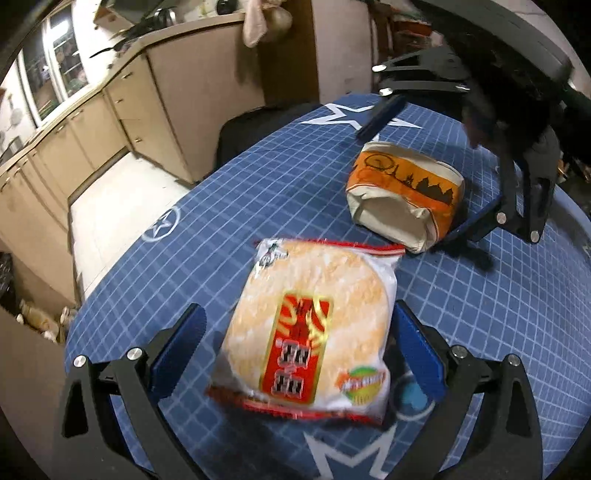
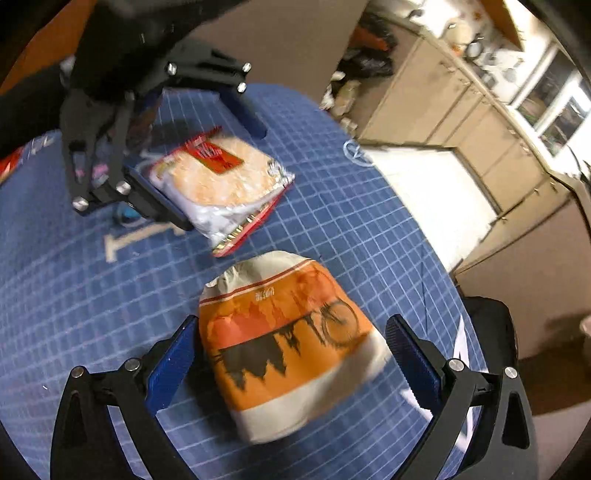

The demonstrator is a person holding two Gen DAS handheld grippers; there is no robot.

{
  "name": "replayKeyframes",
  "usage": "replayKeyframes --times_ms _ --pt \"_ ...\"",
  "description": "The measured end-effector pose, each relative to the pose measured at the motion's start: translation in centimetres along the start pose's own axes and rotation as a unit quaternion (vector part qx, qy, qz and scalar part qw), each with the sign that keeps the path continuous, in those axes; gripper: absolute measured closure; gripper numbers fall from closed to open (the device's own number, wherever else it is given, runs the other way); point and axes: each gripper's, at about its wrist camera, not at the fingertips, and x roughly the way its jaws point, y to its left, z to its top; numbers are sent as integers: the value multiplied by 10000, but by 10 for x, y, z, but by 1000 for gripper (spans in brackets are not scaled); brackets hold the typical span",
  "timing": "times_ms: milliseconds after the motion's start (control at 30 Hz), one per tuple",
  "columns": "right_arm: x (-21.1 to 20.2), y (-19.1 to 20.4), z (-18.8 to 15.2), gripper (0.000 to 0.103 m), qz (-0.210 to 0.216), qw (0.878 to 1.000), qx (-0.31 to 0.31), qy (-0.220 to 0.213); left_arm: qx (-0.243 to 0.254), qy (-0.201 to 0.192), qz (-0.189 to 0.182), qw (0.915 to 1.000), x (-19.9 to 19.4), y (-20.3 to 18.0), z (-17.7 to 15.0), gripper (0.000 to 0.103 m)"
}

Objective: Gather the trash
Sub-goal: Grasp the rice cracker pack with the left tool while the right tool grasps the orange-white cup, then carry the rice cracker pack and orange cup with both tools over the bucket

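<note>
Room: we see a kitchen with a long run of beige cabinets [image 1: 110, 122] with small brass knobs, a cluttered counter top [image 1: 162, 26] above them, and a bright window [image 1: 55, 62] at the far end.
Floor: we see a pale strip of floor [image 1: 122, 206] between the cabinets and the table; small clutter lies at the cabinet foot, too blurred for us to name.
Surface: we see a blue cutting mat [image 1: 258, 184] with a white grid and white star emblems covering the table, all the way to its curved edge.
Dark object: we note something black [image 1: 251, 125] just past the mat's far edge in the left wrist view; we cannot tell what it is.
Hanging cloth: we see a pinkish cloth [image 1: 255, 22] dangling near the counter's end.
Right gripper [image 2: 291, 354]: we see its blue-padded fingers spread wide, one on each side of the paper wrapper, with no pad pressing on it.
Left gripper [image 1: 299, 339]: we see its fingers likewise spread wide, flanking the cracker packet, with the pads clear of the packet.
Paper wrapper [image 2: 291, 347]: we see a crumpled orange and cream wrapper printed with a black skyline, lying on the mat between the right gripper's fingers.
Cracker packet [image 1: 310, 336]: we see a sealed clear packet of round rice crackers with a red label, lying on the mat between the left gripper's fingers, near the wrapper but apart from it.
</note>
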Motion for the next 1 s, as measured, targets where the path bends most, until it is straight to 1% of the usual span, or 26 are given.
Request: replayKeyframes --times_ms 67,100,133,167,200,233,267,300,333,367,400,433,467,500,567,600,633,700,733,767,833,900,933,967,1000 --pt "3 -9 2 5 232 9997 79 67 34 17 -113 9999 4 1 3 7" --pt "4 -16 0 8 461 9984 333 71 12 35 -175 9998 6 1 5 7" --pt "6 -21 -1 8 502 9974 525 22 -33 50 -254 9997 7 0 6 9" --pt "4 -20 -5 8 453 9969 645 -84 -74 40 -351 9993 8 0 7 18" --pt "1 -18 -9 8 424 9958 783 -191 -106 -11 -393 9992 6 -1 7 22" --pt "0 -17 -12 8 400 9948 897 -260 -101 -79 -385 9992 4 -4 5 29" --pt "-5 -14 -17 9 306 9931 1072 -361 -119 -113 -371 9992 2 -7 4 33" --pt "-11 -8 -23 12 166 9912 1223 -471 -173 -124 -329 9992 -1 -11 2 33" --pt "-16 -1 -29 13 58 9897 1337 -504 -202 -116 -297 9993 -3 -15 0 33" --pt "-22 7 -33 22 -98 9880 1427 -579 -208 -112 -277 9993 -7 -20 -3 33" --pt "-31 15 -37 43 -163 9859 1524 -678 -165 -125 -181 9996 -12 -32 -8 33" --pt "-42 22 -42 47 -263 9812 1766 -731 -134 -135 -132 9997 -16 -40 -12 33" --pt "-48 28 -46 54 -338 9793 1857 -732 -93 -161 -54 9998 -23 -54 -17 33" --pt "-54 35 -50 56 -450 9785 1898 -664 -90 -185 -22 9998 -27 -60 -19 33" --pt "-60 41 -57 61 -552 9732 2134 -662 -165 -301 -122 9993 -41 -77 -26 33" --pt "-67 45 -60 66 -644 9709 2201 -693 -204 -386 -109 9990 -50 -88 -30 33" --pt "-75 50 -62 69 -752 9686 2249 -742 -251 -460 -79 9986 -55 -96 -34 33" --pt "-94 55 -71 79 -885 9631 2382 -890 -405 -605 -49 9973 -68 -107 -41 33" --pt "-99 57 -69 82 -958 9607 2429 -939 -479 -696 -44 9964 -75 -113 -45 33" --pt "-108 59 -74 84 -940 9584 2500 -1008 -623 -808 -50 9948 -82 -118 -49 33" --pt "-129 67 -85 84 -900 9538 2603 -1205 -832 -902 -76 9924 -86 -120 -52 33" --pt "-149 78 -99 84 -655 9458 2826 -1461 -994 -968 -14 9903 -91 -129 -55 33" --pt "-160 81 -108 84 -427 9376 3021 -1668 -1104 -998 -40 9889 -93 -132 -58 33" --pt "-168 86 -116 84 -127 9266 3268 -1854 -1171 -1006 -54 9880 -94 -136 -60 33" --pt "-179 97 -132 84 271 9112 3563 -2050 -1301 -981 -80 9866 -95 -139 -63 33"
